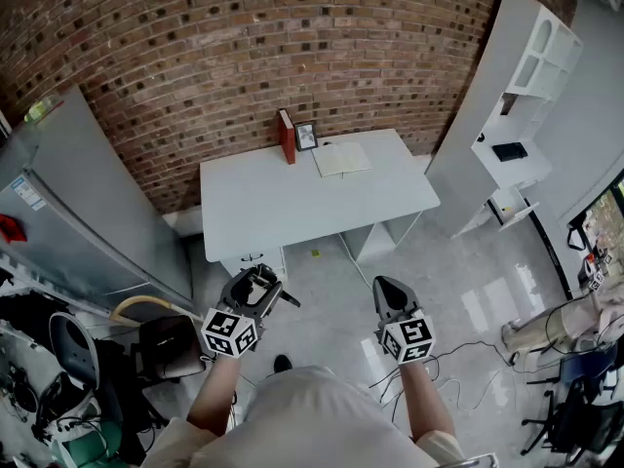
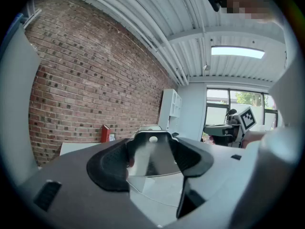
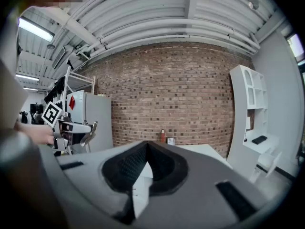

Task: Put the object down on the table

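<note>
Head view: left gripper (image 1: 255,283) and right gripper (image 1: 386,295) well short of white table (image 1: 292,203).
Left gripper view: jaws wide, pinching shiny metal object (image 2: 151,159); long axis along jaws, holed end forward.
Right gripper view: jaws pressed together, empty.

surface: white table (image 1: 292,211) stood against the brick wall (image 1: 244,57) | on its far edge: red book (image 1: 287,136) upright; small framed picture (image 1: 306,136) just beside it; open notebook (image 1: 342,159) lay flat
</note>
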`<move>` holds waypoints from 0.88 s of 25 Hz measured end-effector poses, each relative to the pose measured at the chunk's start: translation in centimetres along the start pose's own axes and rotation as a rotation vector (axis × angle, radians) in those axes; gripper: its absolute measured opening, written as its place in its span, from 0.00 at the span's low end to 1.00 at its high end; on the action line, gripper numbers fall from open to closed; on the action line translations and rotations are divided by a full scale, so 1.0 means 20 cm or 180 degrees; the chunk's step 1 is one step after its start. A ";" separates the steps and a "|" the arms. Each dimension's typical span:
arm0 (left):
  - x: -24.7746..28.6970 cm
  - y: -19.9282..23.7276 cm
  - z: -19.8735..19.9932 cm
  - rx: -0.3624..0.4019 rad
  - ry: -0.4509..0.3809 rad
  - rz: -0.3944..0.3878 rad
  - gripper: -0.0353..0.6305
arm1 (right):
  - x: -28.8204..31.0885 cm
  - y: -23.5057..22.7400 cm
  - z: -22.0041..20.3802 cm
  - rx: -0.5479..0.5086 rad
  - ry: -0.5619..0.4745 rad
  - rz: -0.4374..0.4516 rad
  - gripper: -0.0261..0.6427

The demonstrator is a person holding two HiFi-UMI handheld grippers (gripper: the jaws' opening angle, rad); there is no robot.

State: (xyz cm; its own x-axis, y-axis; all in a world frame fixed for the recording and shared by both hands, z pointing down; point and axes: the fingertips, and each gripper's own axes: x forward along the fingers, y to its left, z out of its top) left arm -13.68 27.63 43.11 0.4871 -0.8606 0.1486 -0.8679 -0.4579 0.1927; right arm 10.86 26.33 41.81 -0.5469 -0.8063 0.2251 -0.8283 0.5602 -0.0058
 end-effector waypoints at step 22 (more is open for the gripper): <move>-0.01 0.13 -0.03 -0.0012 0.0031 -0.0048 0.47 | 0.11 0.08 -0.03 0.0100 0.0057 -0.0066 0.04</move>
State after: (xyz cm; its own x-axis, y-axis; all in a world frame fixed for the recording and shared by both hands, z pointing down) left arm -15.87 26.75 44.15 0.5009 -0.8515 0.1550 -0.8601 -0.4698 0.1986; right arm 8.31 25.59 42.87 -0.5276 -0.8141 0.2428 -0.8430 0.5369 -0.0315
